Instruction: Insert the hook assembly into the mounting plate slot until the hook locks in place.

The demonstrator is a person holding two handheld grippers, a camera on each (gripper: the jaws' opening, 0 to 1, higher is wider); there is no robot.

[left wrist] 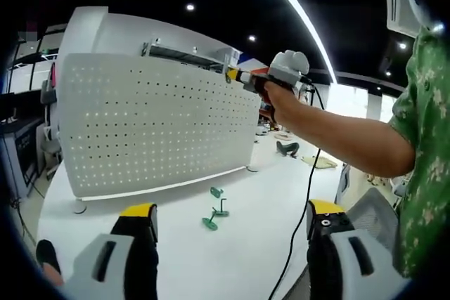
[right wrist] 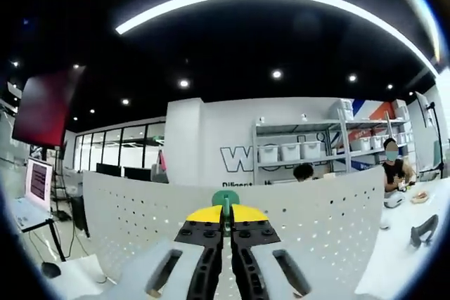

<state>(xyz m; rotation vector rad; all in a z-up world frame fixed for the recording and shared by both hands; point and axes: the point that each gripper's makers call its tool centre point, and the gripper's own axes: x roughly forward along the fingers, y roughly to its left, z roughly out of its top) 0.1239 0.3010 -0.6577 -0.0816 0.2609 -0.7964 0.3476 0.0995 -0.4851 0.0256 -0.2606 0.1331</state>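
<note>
A white perforated mounting plate [left wrist: 155, 128] stands upright on the white table [left wrist: 232, 258]. In the left gripper view, my right gripper [left wrist: 233, 74], held in a person's hand, is at the plate's top right edge. In the right gripper view the right gripper [right wrist: 226, 216] is shut on a small green hook [right wrist: 226, 200], just above the plate's top rim [right wrist: 295, 205]. Loose green hooks [left wrist: 214, 210] lie on the table in front of the plate. My left gripper [left wrist: 232, 212] hangs open low over the table, nothing between its fingers.
A black cable [left wrist: 299, 223] runs from the right gripper down across the table. A person's arm [left wrist: 351, 138] and green-patterned shirt occupy the right. Behind the plate are shelves with white bins [right wrist: 295, 151], seated people [right wrist: 394, 170] and a laptop [right wrist: 36, 180] at left.
</note>
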